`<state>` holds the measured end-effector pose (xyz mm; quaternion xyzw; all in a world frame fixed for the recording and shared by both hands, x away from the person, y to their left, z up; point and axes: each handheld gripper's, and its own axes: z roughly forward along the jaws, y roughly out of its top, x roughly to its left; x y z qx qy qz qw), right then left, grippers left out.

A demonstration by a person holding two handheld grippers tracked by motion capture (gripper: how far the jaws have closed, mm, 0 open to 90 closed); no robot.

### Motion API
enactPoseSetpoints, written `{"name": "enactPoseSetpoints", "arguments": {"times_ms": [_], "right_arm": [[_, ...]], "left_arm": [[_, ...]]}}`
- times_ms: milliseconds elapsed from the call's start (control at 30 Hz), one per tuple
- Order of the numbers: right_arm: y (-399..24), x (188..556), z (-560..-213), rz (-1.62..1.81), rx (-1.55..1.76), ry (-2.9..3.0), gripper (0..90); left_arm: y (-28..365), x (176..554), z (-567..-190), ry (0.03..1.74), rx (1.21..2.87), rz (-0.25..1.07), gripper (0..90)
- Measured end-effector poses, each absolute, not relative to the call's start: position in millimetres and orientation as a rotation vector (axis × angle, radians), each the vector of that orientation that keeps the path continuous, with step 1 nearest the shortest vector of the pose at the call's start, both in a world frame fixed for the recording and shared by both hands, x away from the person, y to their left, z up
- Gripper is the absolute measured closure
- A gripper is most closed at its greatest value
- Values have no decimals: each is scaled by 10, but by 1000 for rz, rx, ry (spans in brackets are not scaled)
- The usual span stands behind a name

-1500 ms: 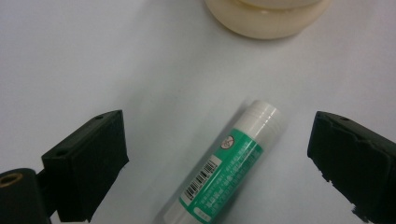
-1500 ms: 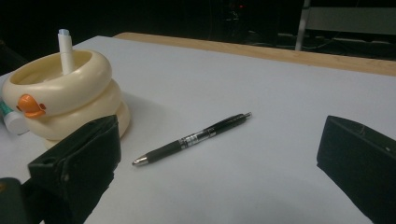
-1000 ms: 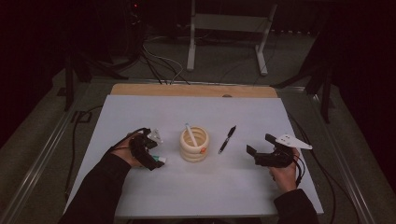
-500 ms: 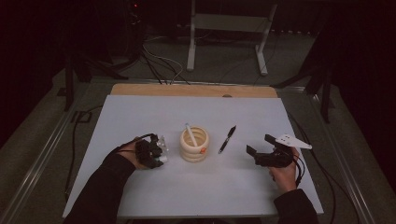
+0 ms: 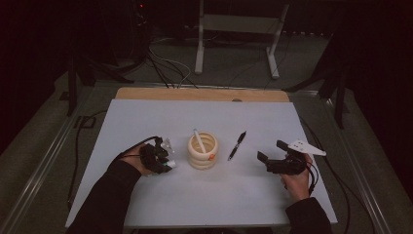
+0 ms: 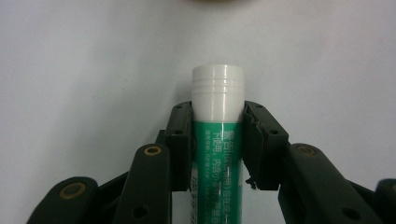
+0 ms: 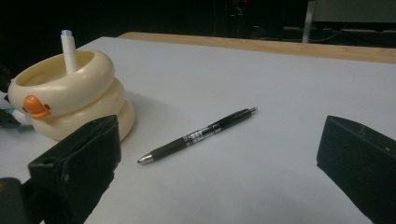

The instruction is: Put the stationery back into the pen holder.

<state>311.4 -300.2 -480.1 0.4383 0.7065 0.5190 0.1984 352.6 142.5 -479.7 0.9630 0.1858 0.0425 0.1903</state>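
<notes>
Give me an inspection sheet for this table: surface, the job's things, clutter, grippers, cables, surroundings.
Surface: white table top with a wooden strip along its far edge, on a metal frame.
Job's things: green glue stick with a white cap, lying on the table between the left gripper's pads; cream ring-shaped duck pen holder at the table's middle, a white pen-like stick standing in it.
Clutter: black pen lying beside the holder, untouched.
Grippers: left gripper clamped on the glue stick, its jaws having just closed; right gripper open, holding nothing, aimed at the pen.
Cables: one trails from each gripper; more lie on the floor beyond the table.
Surroundings: dark room, white stand legs behind the table.
</notes>
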Motion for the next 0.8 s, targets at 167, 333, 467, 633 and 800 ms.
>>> {"name": "enactPoseSetpoints", "arguments": {"times_ms": [167,333,467,633,800], "right_arm": [[-3010,3115,-4801,1456,1228,1972,0],[-3014,3112,-4800,1458,1229,1970,0],[-3016,3113,-4801,1458,1232,1971,0],[-3011,3114,-4802,1458,1228,1972,0],[-3013,3114,-4803,1459,1229,1972,0]], "left_arm": [[1440,3518,-4754,543,2682,152,663],[1460,3516,-4714,562,2653,169,664],[1479,3520,-4682,582,2628,182,663],[1498,3525,-4652,611,2599,193,663],[1523,3534,-4618,639,2569,200,663]]}}
